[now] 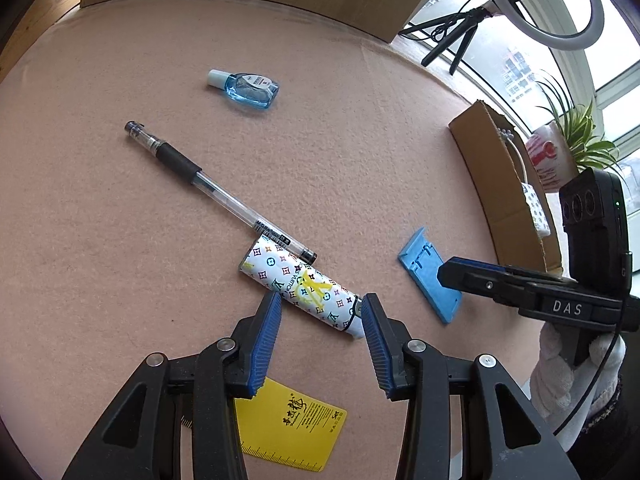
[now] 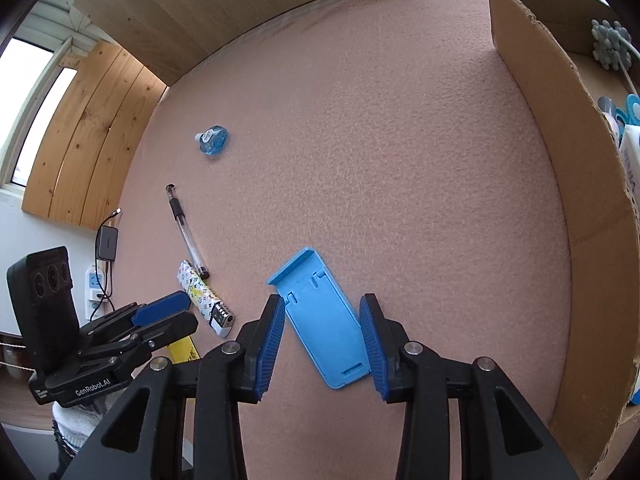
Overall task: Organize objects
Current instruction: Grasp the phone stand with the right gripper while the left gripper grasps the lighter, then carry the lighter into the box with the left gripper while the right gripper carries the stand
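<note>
the blue plastic phone stand (image 2: 326, 320) lies flat on the pink felt table (image 2: 360, 140), between the right gripper (image 2: 322, 340) pads, jaws apart, not pressing; left gripper (image 1: 322, 344) straddles a patterned lighter (image 1: 300, 284), loose

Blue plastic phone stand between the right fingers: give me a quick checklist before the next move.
1. Blue plastic phone stand lies flat on the pink felt mat: ok.
2. Right gripper straddles the stand: ok.
3. Fingers pressing the stand: not ok, a gap shows.
4. Open cardboard box to the right is unblocked: ok.
5. Left gripper keeps clear, over the patterned lighter: ok.
</note>
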{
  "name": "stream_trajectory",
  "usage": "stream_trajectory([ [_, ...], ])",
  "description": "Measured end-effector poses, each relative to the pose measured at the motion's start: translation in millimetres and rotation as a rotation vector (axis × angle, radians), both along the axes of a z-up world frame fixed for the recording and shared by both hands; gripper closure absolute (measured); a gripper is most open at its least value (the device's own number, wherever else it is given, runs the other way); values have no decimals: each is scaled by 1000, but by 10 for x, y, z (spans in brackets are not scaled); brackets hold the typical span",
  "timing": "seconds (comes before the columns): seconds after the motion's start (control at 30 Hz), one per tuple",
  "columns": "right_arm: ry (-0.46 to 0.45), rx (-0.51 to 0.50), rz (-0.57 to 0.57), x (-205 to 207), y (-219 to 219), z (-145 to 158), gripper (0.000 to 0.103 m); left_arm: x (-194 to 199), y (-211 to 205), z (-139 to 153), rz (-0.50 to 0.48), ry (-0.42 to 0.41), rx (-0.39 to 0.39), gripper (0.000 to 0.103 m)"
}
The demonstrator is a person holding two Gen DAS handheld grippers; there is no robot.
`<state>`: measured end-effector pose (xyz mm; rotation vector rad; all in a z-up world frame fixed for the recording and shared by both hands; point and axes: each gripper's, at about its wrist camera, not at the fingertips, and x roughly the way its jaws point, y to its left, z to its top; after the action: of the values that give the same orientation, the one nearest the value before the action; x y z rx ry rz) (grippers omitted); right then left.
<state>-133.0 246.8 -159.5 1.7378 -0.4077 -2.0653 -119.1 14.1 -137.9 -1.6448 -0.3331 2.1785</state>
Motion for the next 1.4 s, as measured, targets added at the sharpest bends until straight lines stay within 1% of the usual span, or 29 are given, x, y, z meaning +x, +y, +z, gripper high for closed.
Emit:
stream_trajectory([
  [0.1, 9, 8, -3, 93, -19, 8, 67, -94, 151, -10, -34, 9, -26, 58],
  [0.27, 30, 41, -13, 216, -56, 27, 67, -200, 406, 13, -102, 36, -95, 58],
  [0.4, 66, 89, -17, 287, -97, 56, 67, -276, 511, 32, -117, 49, -142, 58],
  [0.47, 92, 133, -11, 312, -121, 76, 67, -281, 562, 37, -126, 59, -170, 58],
  [0.53, 116, 169, 7, 332, -152, 88, 67, -249, 610, 37, -141, 77, -201, 58],
  [0.57, 125, 181, 20, 339, -175, 92, 65, -229, 638, 40, -150, 88, -215, 58],
  [0.67, 158, 221, 75, 368, -281, 97, 57, -170, 669, 42, -167, 115, -246, 58],
  [0.73, 182, 263, 101, 384, -354, 95, 56, -150, 681, 38, -178, 132, -269, 58],
  [0.87, 218, 344, 132, 378, -442, 89, 56, -99, 677, 41, -188, 161, -310, 65],
  [1.03, 247, 413, 185, 398, -498, 77, 58, -50, 603, 36, -178, 176, -300, 73],
  [1.17, 255, 433, 190, 402, -465, 87, 70, 4, 521, 53, -160, 174, -295, 78],
  [1.23, 252, 428, 182, 404, -415, 94, 70, 25, 490, 55, -145, 168, -283, 78],
  [1.3, 251, 425, 168, 401, -391, 99, 70, 71, 426, 60, -121, 155, -256, 78],
  [1.4, 248, 410, 125, 407, -323, 109, 70, 124, 339, 39, -80, 127, -195, 78],
])
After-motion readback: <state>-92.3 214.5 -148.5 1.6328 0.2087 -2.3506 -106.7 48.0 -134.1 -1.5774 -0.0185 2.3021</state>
